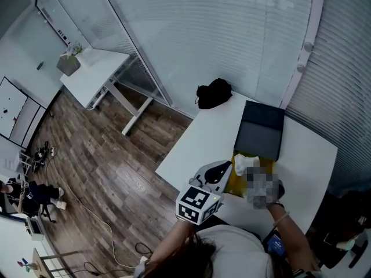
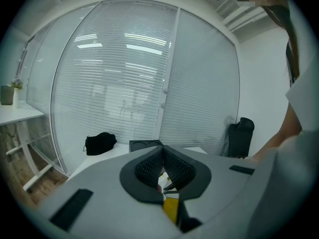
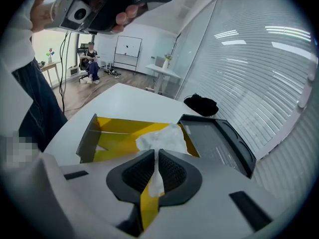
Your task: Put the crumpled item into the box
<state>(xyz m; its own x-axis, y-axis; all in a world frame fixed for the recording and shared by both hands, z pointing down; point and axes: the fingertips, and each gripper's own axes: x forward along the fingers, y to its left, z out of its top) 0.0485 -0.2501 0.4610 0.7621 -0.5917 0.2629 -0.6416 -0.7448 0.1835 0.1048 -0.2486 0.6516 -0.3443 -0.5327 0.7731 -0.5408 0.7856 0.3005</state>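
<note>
Right gripper (image 3: 156, 157) is clamped tight on the crumpled white paper wad (image 3: 162, 135). It pinches the wad's thin lower tail, and the bulk bulges above the jaws, over the rim of the open box with grey outer walls and a yellow lining (image 3: 117, 128). The wad is not yet resting inside the box. Left gripper (image 2: 162, 153) has its jaws drawn together with nothing clamped, and is held just beside the box. A flat black tray (image 3: 214, 138) lies on the white counter (image 3: 114, 101) against the box's far side. A soft black bag (image 3: 201, 105) sits well beyond the box.
</note>
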